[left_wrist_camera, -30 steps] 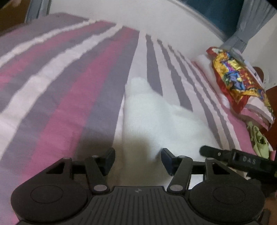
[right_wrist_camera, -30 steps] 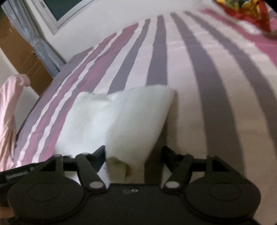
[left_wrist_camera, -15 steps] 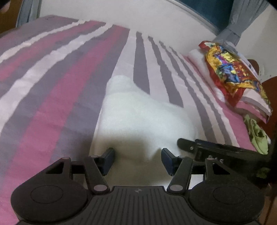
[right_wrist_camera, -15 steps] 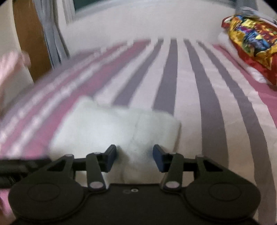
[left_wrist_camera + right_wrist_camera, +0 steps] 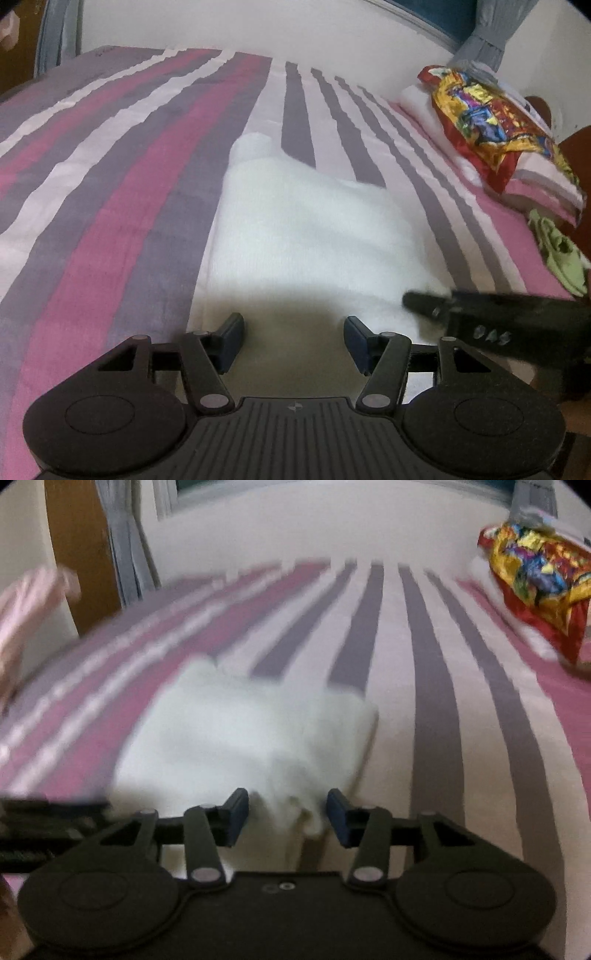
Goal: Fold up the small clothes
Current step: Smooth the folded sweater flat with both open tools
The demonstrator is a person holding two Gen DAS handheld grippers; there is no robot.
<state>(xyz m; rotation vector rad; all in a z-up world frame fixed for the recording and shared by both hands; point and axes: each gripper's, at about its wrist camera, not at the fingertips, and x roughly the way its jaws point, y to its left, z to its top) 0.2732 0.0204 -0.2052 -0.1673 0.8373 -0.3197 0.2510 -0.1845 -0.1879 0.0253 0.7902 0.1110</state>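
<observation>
Two-gripper folding of a small white garment point(image 5: 314, 229) on a striped bedspread point(image 5: 122, 177); the step in hand appears to be the taking of the near edge for a further fold. The garment lies flat, already doubled on itself at one side, in the middle of the bed and directly ahead of both tools. The left gripper point(image 5: 293, 341) hangs over the near hem with its jaws apart and only shadowed cloth showing between them. The right gripper point(image 5: 287, 818) straddles a raised pleat of the near edge; its jaws have just been closing, with the cloth between them, though motion blur leaves it uncertain whether the pads yet press on it. The next move calls for both jaws to close on the hem at matching points, then a level carry toward the far edge.
</observation>
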